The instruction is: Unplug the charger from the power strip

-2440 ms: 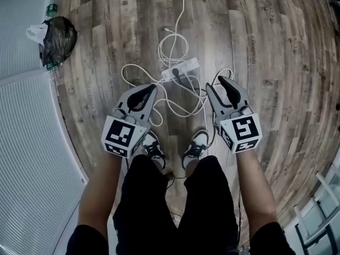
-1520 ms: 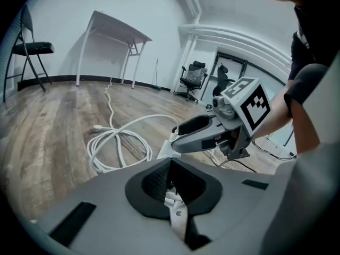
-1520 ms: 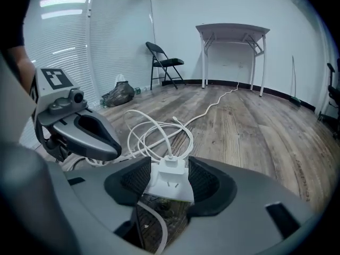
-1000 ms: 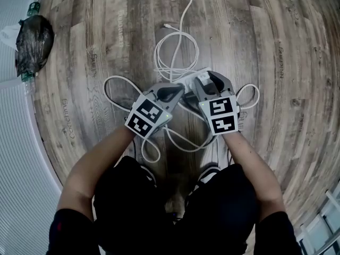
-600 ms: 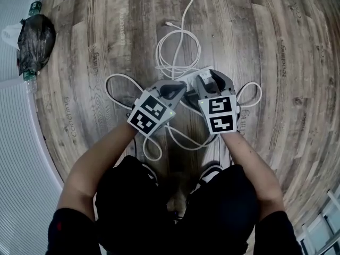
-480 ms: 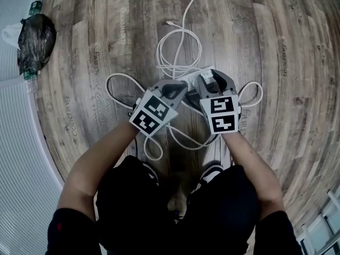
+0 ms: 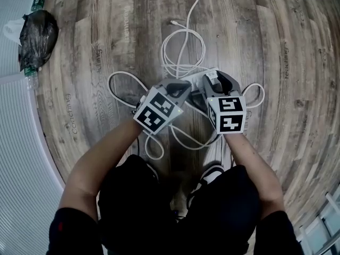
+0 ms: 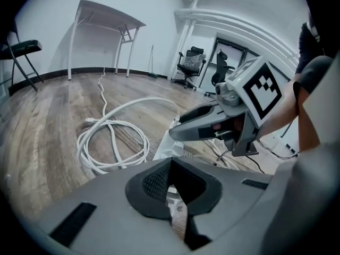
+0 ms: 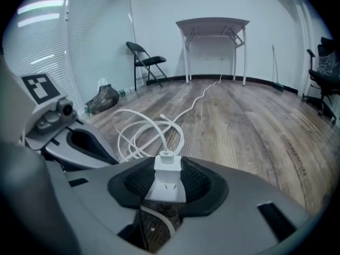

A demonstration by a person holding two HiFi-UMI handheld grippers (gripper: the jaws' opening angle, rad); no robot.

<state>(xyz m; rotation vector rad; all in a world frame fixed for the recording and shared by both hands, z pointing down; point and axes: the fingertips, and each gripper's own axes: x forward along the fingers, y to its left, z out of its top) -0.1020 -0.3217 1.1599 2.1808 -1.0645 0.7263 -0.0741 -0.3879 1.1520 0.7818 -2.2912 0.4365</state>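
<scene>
Looking at the head view first: you're bent over the white rectangular plastic power strip (image 7: 197,78) on the brown wood-plank floor (image 7: 106,62), with both tools converged on it. Your right gripper (image 7: 211,84) straddles the small white block charger (image 7: 211,76) at the strip's right-hand end. Your left gripper (image 7: 180,87) sits just beside it at the left-hand end. The split makes sense: one tool pulls, the other stops a light strip from lifting with the plug. The loose white cable coil (image 7: 183,52) lies just beyond, clear of both tools.

Left gripper view: jaws pressed together at the tips, nothing pinched that I can see. The white strip shows just past the tips and through the slot behind them. This reads as a closed-tip brace on the strip, but actual contact isn't visible.

Right gripper view: the ribbed pads are pinching the charger on its two flat sides, so the hold is square. The cable plug exits the top toward the coil. The charger base meets the white strip body, so I judge it's not yet out of the socket. The next move should be a straight pull along the prongs, no rocking. The risk is that the strip rides up if your left tool isn't really bearing down.
</scene>
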